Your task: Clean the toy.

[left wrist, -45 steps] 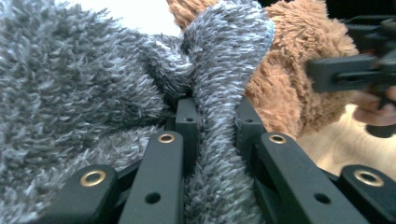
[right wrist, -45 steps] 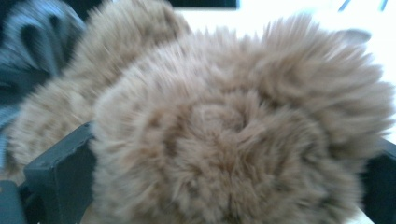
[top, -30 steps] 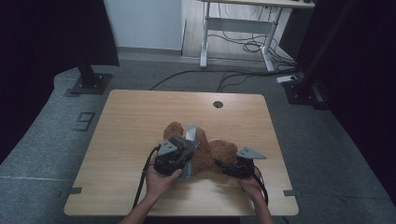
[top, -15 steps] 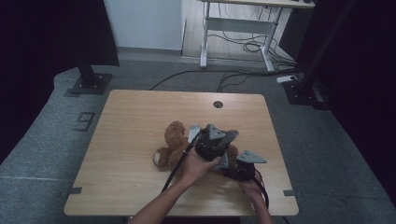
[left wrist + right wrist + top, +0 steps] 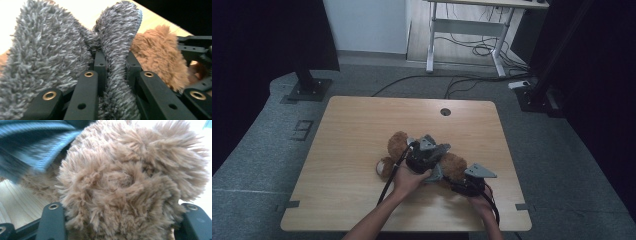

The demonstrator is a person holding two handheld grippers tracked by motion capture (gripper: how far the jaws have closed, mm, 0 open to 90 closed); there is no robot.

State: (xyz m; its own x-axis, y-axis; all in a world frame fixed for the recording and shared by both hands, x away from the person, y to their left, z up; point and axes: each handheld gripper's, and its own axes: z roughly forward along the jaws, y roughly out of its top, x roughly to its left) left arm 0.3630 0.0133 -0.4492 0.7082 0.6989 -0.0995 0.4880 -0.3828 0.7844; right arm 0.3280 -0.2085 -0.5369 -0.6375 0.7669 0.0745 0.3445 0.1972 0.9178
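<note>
My left gripper (image 5: 113,62) pinches a fold of grey fleece cloth (image 5: 50,57); jaws nearly together on it. My right gripper (image 5: 120,220) clamps a brown plush limb of the teddy bear (image 5: 125,180), the jaws having just closed further. Bear (image 5: 398,145) lies near the middle of the wooden table (image 5: 357,125), toward my edge, the cloth draped over its body.

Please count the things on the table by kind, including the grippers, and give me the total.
Bear, brown: 1
Cloth, grey and furry: 1
Grippers: 2, the left gripper shut on the cloth and the right gripper around a part of the bear
Total: 4
</note>
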